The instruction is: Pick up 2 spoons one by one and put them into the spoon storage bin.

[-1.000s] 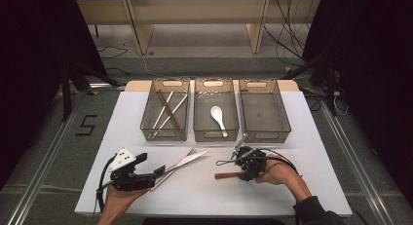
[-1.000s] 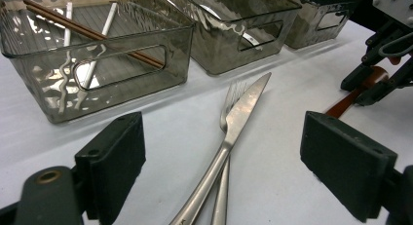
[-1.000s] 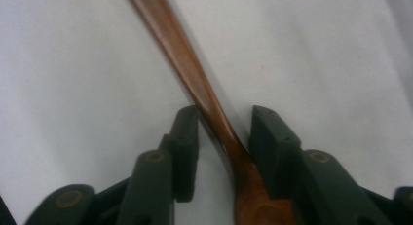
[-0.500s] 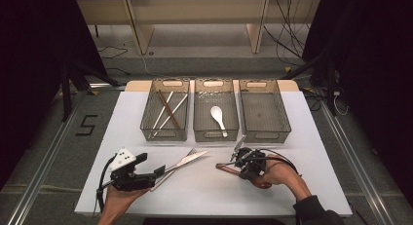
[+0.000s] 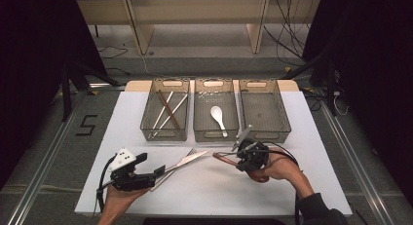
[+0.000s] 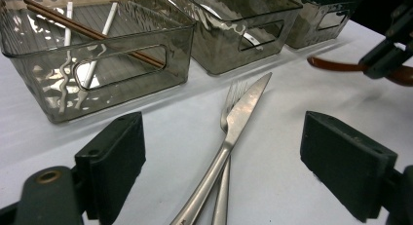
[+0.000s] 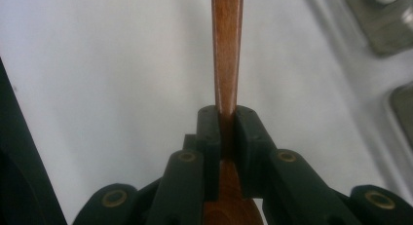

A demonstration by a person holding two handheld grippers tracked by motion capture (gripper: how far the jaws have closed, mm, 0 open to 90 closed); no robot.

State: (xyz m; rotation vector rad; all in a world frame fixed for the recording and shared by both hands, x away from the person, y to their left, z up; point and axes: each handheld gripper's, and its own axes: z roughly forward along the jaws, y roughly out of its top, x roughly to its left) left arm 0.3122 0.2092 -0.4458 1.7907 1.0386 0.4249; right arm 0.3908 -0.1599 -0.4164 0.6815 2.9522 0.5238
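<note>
My right gripper [image 5: 239, 158] is shut on a brown wooden spoon [image 5: 222, 157] and holds it just above the white table at the front right. In the right gripper view the pads [image 7: 209, 137] pinch the spoon's handle [image 7: 227, 49], having closed on it within the last second. My left gripper [image 5: 158, 170] rests at the front left, open. A steel knife [image 6: 243, 113] and a fork [image 6: 233, 96] lie crossed on the table between its wide-apart jaws, which do not touch them.
Three smoky clear trays stand in a row at the back. The left tray [image 5: 164, 136] holds chopsticks [image 5: 168, 109], the middle tray [image 5: 215, 136] a white spoon [image 5: 218, 116], and the right tray [image 5: 266, 135] nothing. The white table [image 5: 311, 152] has free room on both sides.
My right gripper has closed on the wooden spoon and lifted it a little off the table. The left gripper, knife and fork have not moved.
</note>
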